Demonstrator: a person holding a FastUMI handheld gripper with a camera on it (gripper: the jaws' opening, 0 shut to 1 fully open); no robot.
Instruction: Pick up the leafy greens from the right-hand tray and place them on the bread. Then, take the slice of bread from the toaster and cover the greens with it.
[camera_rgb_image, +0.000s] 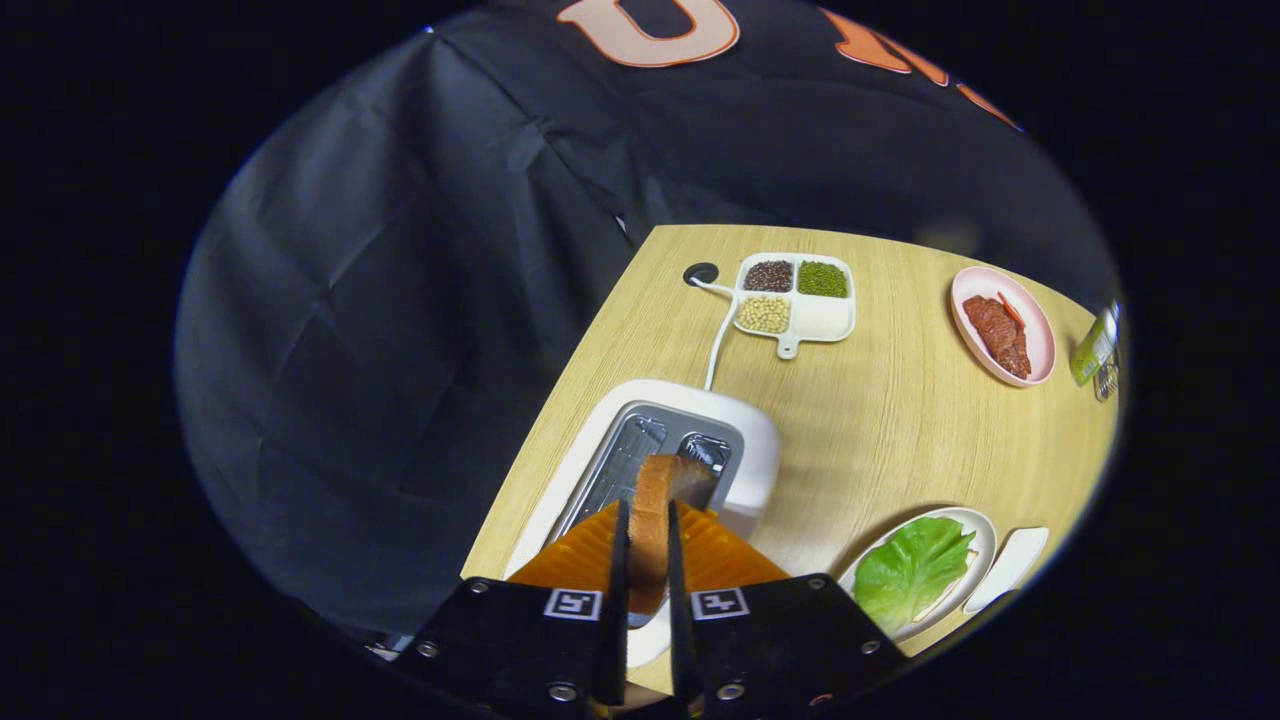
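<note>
A bread slice (655, 510) stands between the gripper (646, 560) fingers above the toaster (755, 450); lettuce (912, 568) lies on a plate (985, 530) at the table's (880, 430) near edge, right of the toaster.

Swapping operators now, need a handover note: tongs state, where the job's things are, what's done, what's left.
Tongs: shut on the bread slice, held edge-on between both fingers, just above the toaster; slice looks lifted out of the slot.
Leafy greens: lying on the white plate beside the toaster, with a pale edge that looks like the bottom bread showing under them.
Done: greens appear placed; toaster slice gripped.
Left: carry the slice over to the plate, lay it flat over the greens, release.
Nearby: divided bean tray and pink plate of meat farther back, not part of the job.
</note>
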